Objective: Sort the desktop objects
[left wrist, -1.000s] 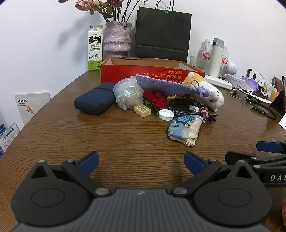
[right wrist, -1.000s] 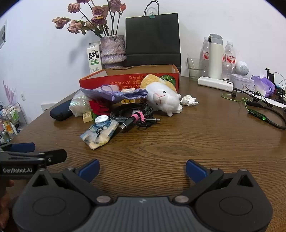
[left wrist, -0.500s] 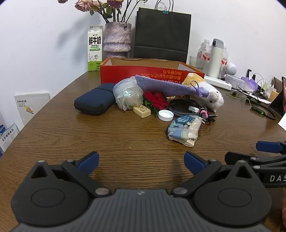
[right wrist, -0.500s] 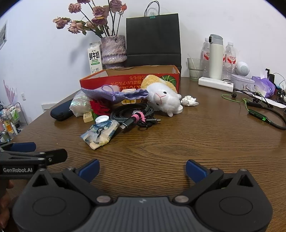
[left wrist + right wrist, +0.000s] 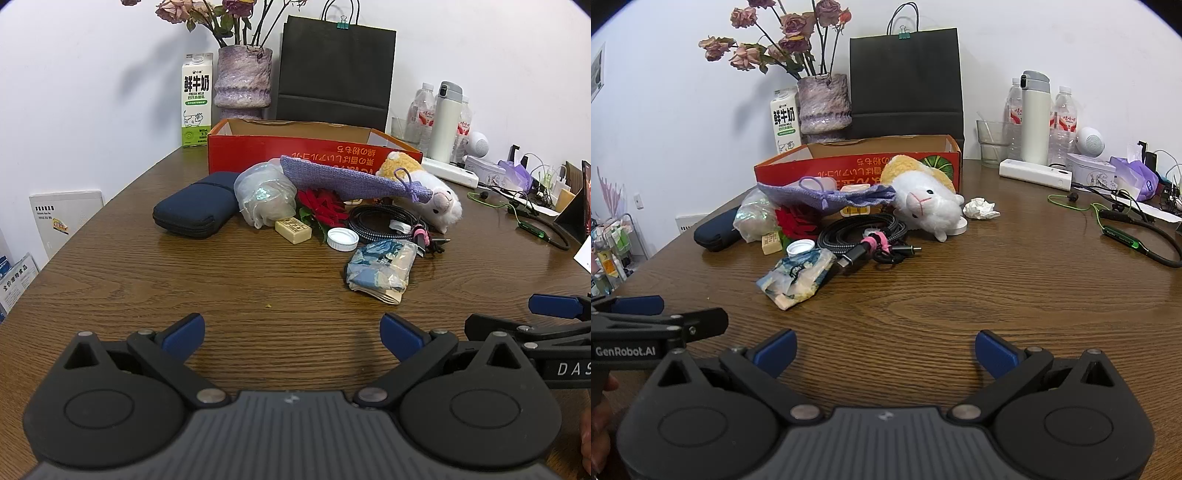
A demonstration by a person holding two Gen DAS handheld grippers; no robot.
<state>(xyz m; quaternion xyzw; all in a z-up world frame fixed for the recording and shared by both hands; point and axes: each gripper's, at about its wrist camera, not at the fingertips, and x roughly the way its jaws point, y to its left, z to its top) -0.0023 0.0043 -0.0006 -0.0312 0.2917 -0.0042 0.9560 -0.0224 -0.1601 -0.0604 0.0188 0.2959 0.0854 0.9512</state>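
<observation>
A pile of small objects lies in front of an open red cardboard box (image 5: 258, 147) (image 5: 945, 162): a navy zip case (image 5: 192, 210), a clear plastic bag (image 5: 264, 199), a purple knit pouch (image 5: 347, 181) (image 5: 827, 194), a red flower (image 5: 321, 206), a plush sheep (image 5: 436, 195) (image 5: 923, 195), a coiled black cable (image 5: 384, 221) (image 5: 860, 232), a white cap (image 5: 342, 239), a tan block (image 5: 293, 230) and a blue-patterned packet (image 5: 380, 269) (image 5: 798, 277). My left gripper (image 5: 291, 332) and right gripper (image 5: 884, 349) are open and empty, low over the table, short of the pile.
A milk carton (image 5: 197, 99), a flower vase (image 5: 243, 77) and a black paper bag (image 5: 334, 66) stand behind the box. Bottles, a white flask (image 5: 1034, 118), a power strip (image 5: 1034, 173), crumpled paper (image 5: 980, 208) and green-lit earphones (image 5: 1123, 232) lie at right.
Both grippers have shifted very slightly; the pile and both jaws look unchanged.
</observation>
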